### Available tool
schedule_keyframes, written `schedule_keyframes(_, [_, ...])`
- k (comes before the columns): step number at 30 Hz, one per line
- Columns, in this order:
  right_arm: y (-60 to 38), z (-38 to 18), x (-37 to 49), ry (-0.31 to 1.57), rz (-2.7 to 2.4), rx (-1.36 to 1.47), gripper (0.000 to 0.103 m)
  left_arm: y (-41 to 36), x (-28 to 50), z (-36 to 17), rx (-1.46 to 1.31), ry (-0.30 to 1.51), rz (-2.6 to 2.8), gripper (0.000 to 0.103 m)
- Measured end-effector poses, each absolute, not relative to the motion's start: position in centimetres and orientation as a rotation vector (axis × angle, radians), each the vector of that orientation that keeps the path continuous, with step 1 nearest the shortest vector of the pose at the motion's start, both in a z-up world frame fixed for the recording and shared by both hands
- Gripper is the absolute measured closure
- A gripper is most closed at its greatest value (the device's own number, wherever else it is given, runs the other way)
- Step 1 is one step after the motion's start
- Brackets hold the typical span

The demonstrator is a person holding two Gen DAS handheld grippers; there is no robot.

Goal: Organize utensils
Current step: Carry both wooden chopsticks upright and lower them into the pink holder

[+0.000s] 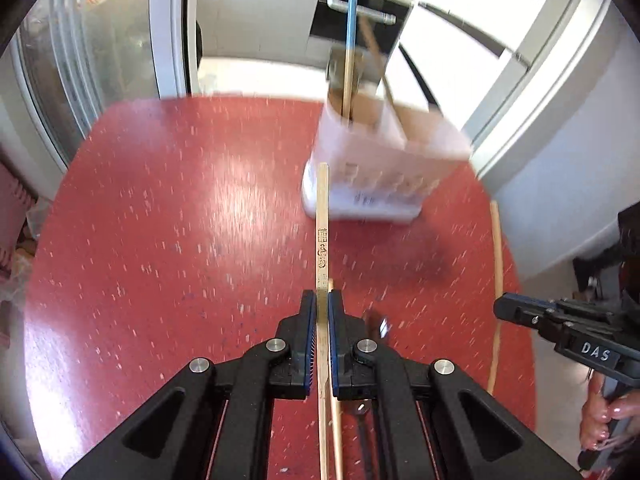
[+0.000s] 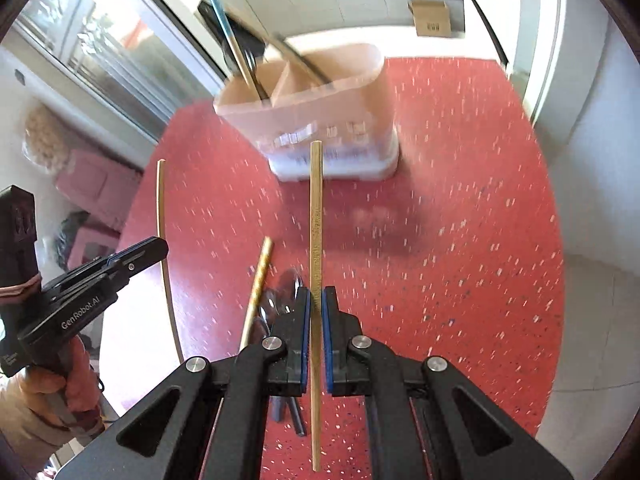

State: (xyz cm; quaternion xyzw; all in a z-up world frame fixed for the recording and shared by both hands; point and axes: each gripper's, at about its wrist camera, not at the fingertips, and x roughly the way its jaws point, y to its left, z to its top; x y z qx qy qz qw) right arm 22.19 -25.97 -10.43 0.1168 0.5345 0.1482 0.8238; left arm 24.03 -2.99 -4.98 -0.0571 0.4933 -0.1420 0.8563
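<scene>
Before the white plastic utensil caddy (image 1: pixel 380 168) with its brown divided inside, seen from the left wrist, the left gripper (image 1: pixel 322 300) has its blue-padded jaws closed on a flat pale wooden chopstick (image 1: pixel 322 216) with dark printed marks, whose far end reaches up against the caddy's near wall. Beneath the jaws a second thin wooden stick (image 1: pixel 335 420) shows, and I cannot tell whether it is gripped too or lying on the table. That caddy stands near the far edge of the round red speckled table (image 1: pixel 180 220) and holds a blue-handled wooden stick (image 1: pixel 350 40) upright in its left compartment, with another slanted handle beside it. Right of the caddy, along the table's rim, runs a thin wooden edge strip (image 1: pixel 497 260). Further right of the caddy and nearer the camera, the right gripper (image 1: pixel 505 308) comes in, held in a hand (image 1: pixel 604 420).

Below the caddy (image 2: pixel 320 120) in the right wrist view, the right gripper (image 2: pixel 316 300) has its jaws shut on a plain round wooden chopstick (image 2: pixel 316 208) pointing at the caddy's base. Left of the caddy and lower, a gold-patterned stick (image 2: pixel 258 288) lies on the table (image 2: pixel 460 240) beside blurred dark utensils (image 2: pixel 280 292). Well left of the caddy, the left gripper (image 2: pixel 160 246) sits in a person's hand (image 2: pixel 52 392).
</scene>
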Motion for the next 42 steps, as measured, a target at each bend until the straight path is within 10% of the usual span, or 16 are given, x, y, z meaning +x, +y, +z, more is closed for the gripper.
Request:
schedule_keyframes(18, [-26.1, 4.1, 30.9, 0.733, 0.274, 0.253, 0.097, -5.4, 34.1, 8.1, -0.211, 0.687, -0.334, 0.068])
schedule_keyframes(42, [-21.7, -0.6, 38.7, 0.542, 0.204, 0.026, 0.097, -7.1, 40.7, 3.9, -0.258, 0.561, -0.199, 0.068])
